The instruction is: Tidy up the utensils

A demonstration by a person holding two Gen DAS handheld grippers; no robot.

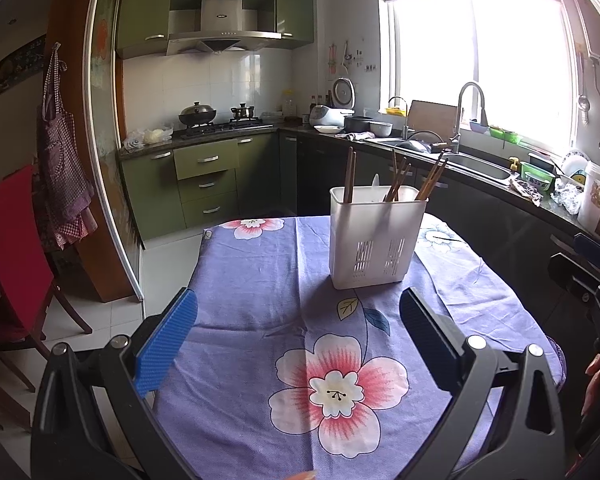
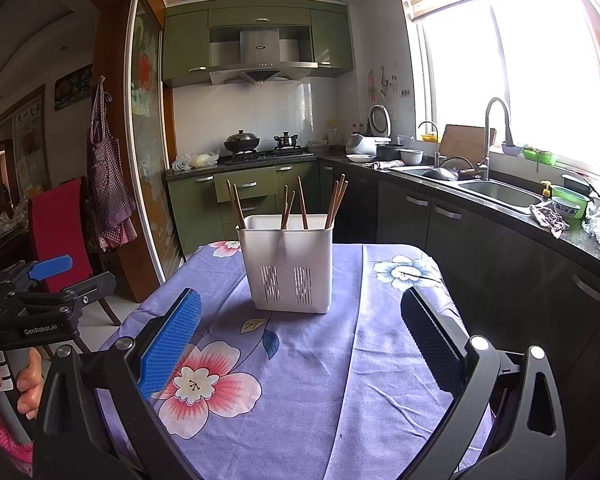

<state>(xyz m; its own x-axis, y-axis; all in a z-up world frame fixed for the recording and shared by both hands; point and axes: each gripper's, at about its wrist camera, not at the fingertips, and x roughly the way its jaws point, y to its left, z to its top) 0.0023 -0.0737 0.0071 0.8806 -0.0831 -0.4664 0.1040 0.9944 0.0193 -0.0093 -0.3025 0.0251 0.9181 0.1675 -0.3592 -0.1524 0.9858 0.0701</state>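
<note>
A white plastic utensil holder (image 1: 374,240) stands upright on the table, also in the right wrist view (image 2: 288,264). Several brown wooden chopsticks (image 1: 396,180) stand in it, leaning in separate groups (image 2: 336,200); a pale utensil tip (image 1: 375,182) pokes up too. My left gripper (image 1: 300,320) is open and empty, just short of the holder. My right gripper (image 2: 300,320) is open and empty, also short of the holder. The left gripper shows at the left edge of the right wrist view (image 2: 48,268); the right gripper shows at the right edge of the left wrist view (image 1: 592,264).
The table wears a purple flowered cloth (image 1: 284,280). A red-covered chair (image 1: 12,248) stands to the left. A kitchen counter with a sink (image 2: 496,192) and faucet (image 2: 496,128) runs along the right. A stove with pots (image 2: 260,148) sits at the back.
</note>
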